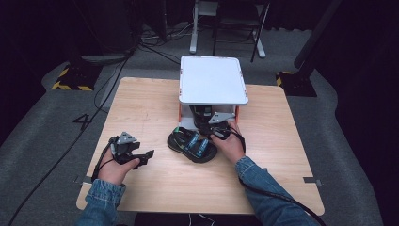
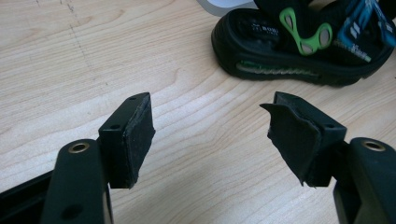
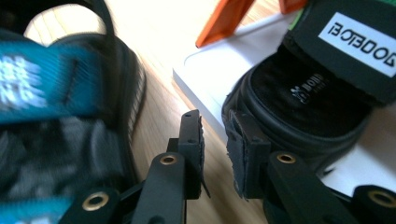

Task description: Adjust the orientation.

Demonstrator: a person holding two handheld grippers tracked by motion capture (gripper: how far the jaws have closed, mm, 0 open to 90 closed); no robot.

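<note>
Nosing right gripper (image 3: 215, 154) between sandals, narrow gap.

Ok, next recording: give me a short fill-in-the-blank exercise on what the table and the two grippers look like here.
1. The sandal on the bare wood lies in front of a small white ____.
2. The left gripper has its jaws standing wide ____ over the table.
3. A second sandal sits on the stand's ____ shelf.
4. The right gripper points between the two ____.

Missing words: stand; open; lower; sandals
</note>
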